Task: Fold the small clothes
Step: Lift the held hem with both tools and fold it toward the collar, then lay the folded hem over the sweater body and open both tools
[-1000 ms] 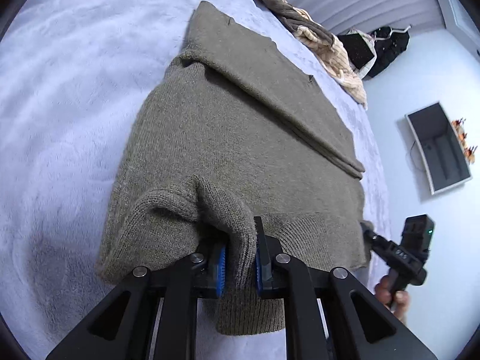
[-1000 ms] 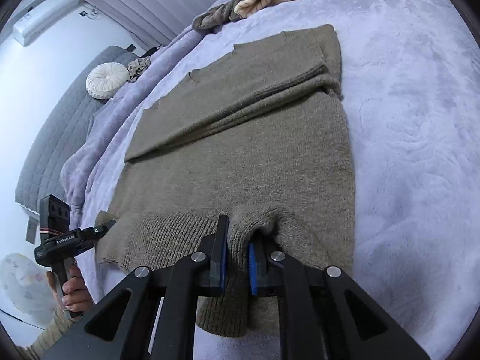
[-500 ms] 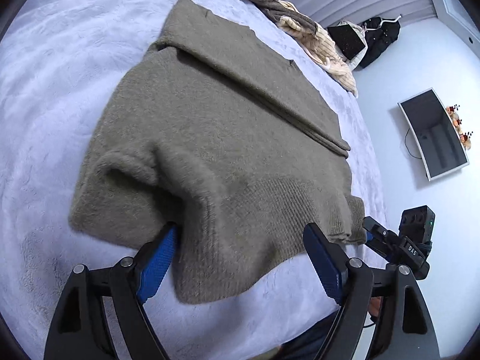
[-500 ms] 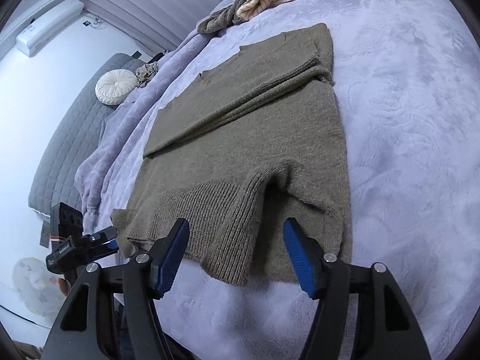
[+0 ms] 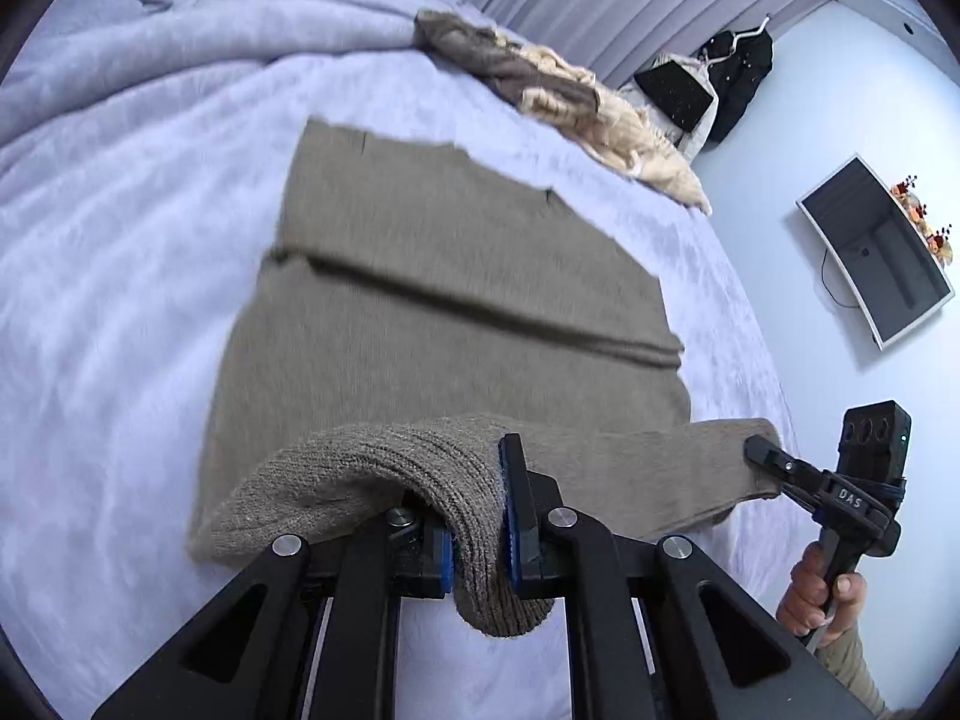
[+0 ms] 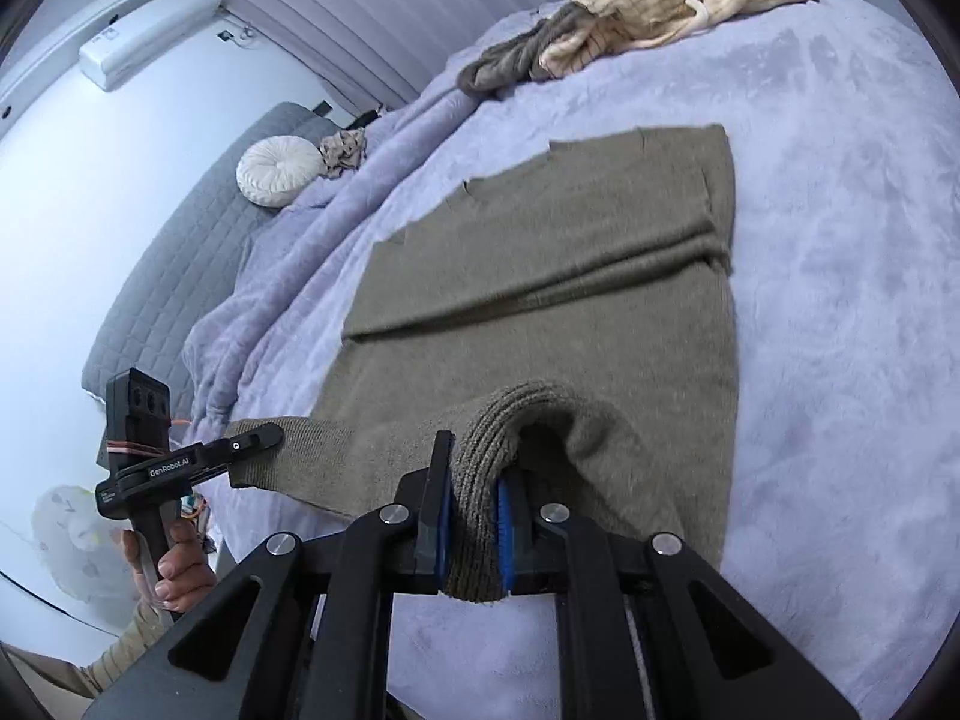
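Observation:
An olive-brown knit sweater (image 5: 456,312) lies flat on the lilac blanket, with a folded band across its far half; it also shows in the right wrist view (image 6: 576,300). My left gripper (image 5: 477,531) is shut on the ribbed near hem at the left corner and lifts it off the bed. My right gripper (image 6: 474,531) is shut on the ribbed hem at the other corner. Each gripper shows in the other's view, the right gripper (image 5: 759,450) and the left gripper (image 6: 267,435), pinching the raised hem.
A pile of beige and grey clothes (image 5: 576,102) lies at the far edge of the bed (image 5: 120,210), also in the right wrist view (image 6: 660,12). A round white cushion (image 6: 276,171) sits by the grey headboard. A wall screen (image 5: 876,252) is at the right.
Half a second ago both grippers were open at the hem. Both have since shut on the ribbed hem and raised it off the blanket.

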Action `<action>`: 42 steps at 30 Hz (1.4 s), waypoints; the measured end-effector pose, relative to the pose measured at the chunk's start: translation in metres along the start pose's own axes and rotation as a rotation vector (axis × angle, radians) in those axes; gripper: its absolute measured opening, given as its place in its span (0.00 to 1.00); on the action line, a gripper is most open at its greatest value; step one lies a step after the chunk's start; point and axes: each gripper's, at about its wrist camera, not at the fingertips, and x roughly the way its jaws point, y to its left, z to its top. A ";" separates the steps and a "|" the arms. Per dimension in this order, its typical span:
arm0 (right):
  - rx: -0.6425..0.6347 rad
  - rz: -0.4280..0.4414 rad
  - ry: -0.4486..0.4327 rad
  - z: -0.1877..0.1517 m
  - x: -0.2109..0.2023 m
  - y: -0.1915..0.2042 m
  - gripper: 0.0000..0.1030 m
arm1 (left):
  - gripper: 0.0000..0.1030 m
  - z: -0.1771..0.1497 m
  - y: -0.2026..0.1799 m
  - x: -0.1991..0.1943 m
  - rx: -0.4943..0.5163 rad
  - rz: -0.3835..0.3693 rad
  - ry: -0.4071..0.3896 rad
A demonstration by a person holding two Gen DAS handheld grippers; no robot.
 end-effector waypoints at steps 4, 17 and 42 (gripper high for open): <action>0.016 0.003 -0.037 0.025 -0.003 0.005 0.12 | 0.13 0.023 0.005 0.001 -0.019 0.017 -0.021; -0.004 -0.081 -0.040 0.070 0.020 0.013 0.12 | 0.13 0.061 -0.007 0.018 0.026 0.116 -0.049; 0.023 -0.139 -0.034 0.154 0.077 -0.005 0.12 | 0.13 0.147 -0.012 0.067 0.061 0.188 -0.048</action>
